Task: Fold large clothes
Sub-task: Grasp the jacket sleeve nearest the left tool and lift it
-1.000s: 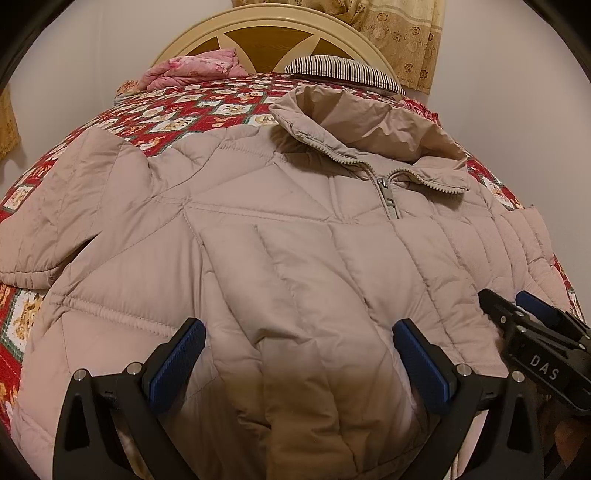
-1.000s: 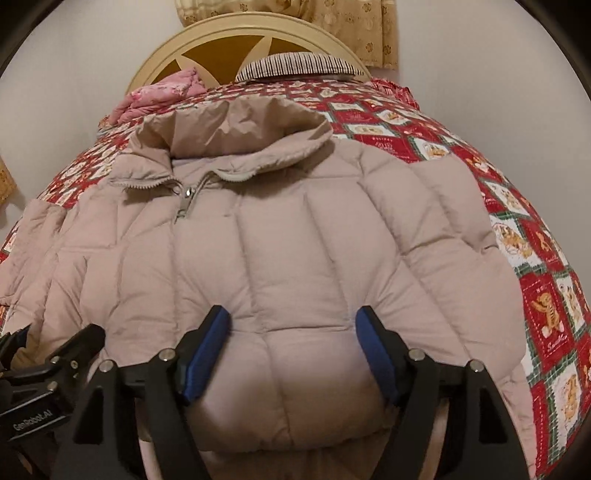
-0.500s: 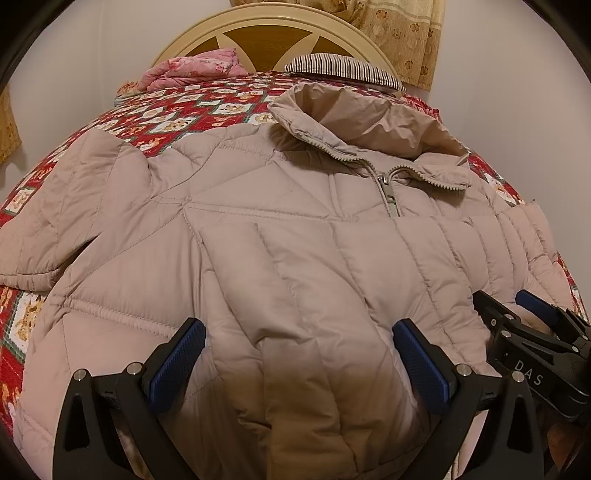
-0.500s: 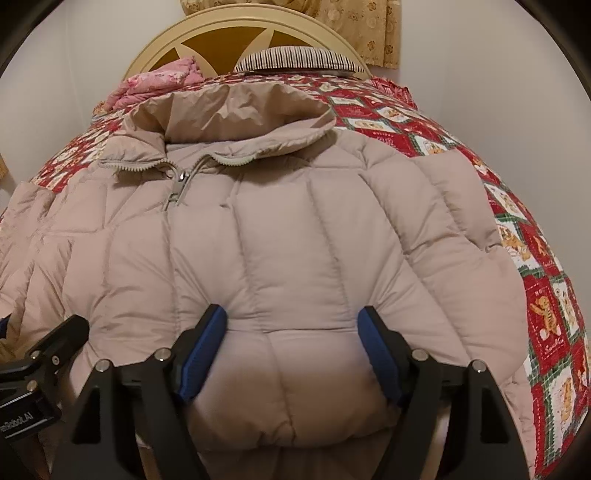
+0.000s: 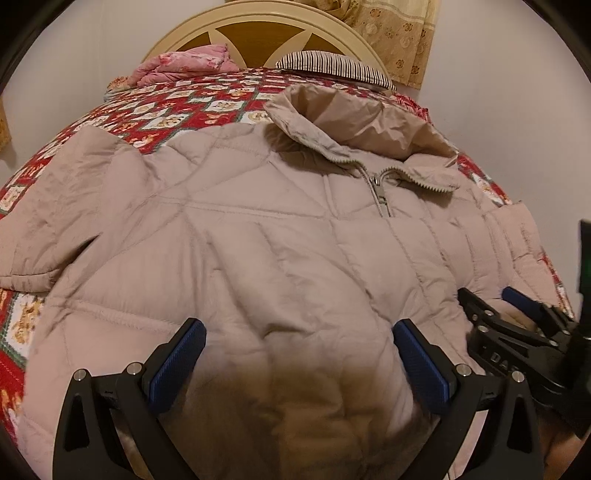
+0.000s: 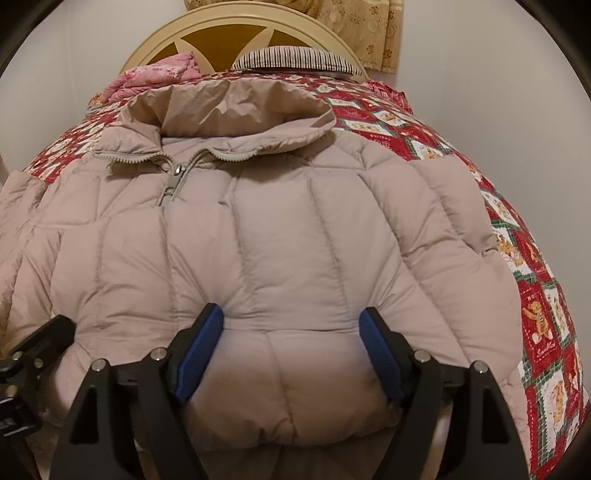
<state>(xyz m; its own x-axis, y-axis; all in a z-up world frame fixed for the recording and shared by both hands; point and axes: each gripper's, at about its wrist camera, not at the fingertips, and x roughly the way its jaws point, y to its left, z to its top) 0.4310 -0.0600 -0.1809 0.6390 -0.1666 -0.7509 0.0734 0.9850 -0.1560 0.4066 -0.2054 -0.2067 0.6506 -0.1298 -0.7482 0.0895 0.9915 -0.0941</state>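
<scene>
A beige quilted jacket (image 5: 280, 258) lies front-up on a bed covered by a red patchwork quilt (image 6: 546, 325), zipped nearly to the top, its zipper pull (image 5: 380, 192) just below the open collar (image 6: 236, 110). The collar points toward the cream headboard (image 5: 266, 22); a folded pink blanket (image 5: 184, 66) and a striped pillow (image 5: 332, 66) lie between the jacket and that headboard. One sleeve (image 5: 55, 206) spreads out to the side of the jacket's body.

Both grippers sit at the jacket's hem end, the one farthest from the collar. The left gripper (image 5: 299, 358) has its jaws spread wide, with puffy fabric bulging between the blue pads (image 5: 177, 362); I cannot tell whether they press on it. The right gripper (image 6: 291, 354) is also wide apart, its pads straddling a bulge of the hem without clearly pinching it.
</scene>
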